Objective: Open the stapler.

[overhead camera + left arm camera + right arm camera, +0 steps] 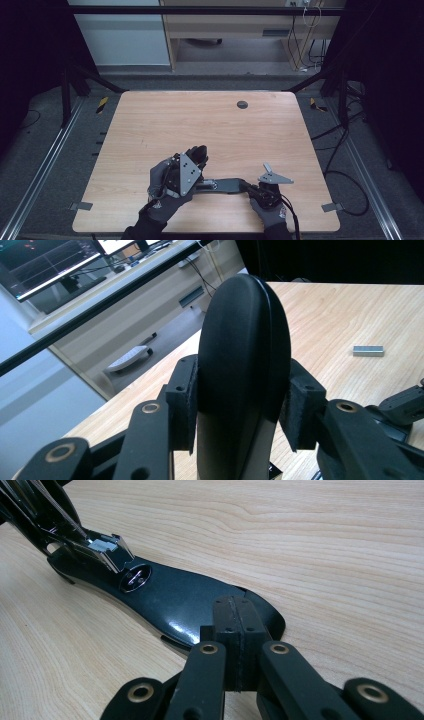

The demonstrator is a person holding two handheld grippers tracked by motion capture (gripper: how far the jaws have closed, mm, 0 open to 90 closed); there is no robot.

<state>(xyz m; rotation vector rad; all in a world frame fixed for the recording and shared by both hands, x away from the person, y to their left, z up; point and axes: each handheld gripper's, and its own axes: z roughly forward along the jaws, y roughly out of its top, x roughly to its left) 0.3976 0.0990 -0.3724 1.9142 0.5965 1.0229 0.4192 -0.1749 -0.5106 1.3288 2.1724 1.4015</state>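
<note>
Stapler [227, 185], opened, long axis between 2 grippers: right gripper [235, 630] pressed together on base, left gripper [240, 400] pinching raised top.

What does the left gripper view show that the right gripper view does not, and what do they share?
Left gripper view: the left gripper clamped on the black rounded stapler top, a small grey strip of staples lying on the table, and a monitor beyond it.
Right gripper view: the right gripper, jaws shut, over the end of the flat black stapler base with its shiny metal anvil.
Both: the light wooden table.
</note>
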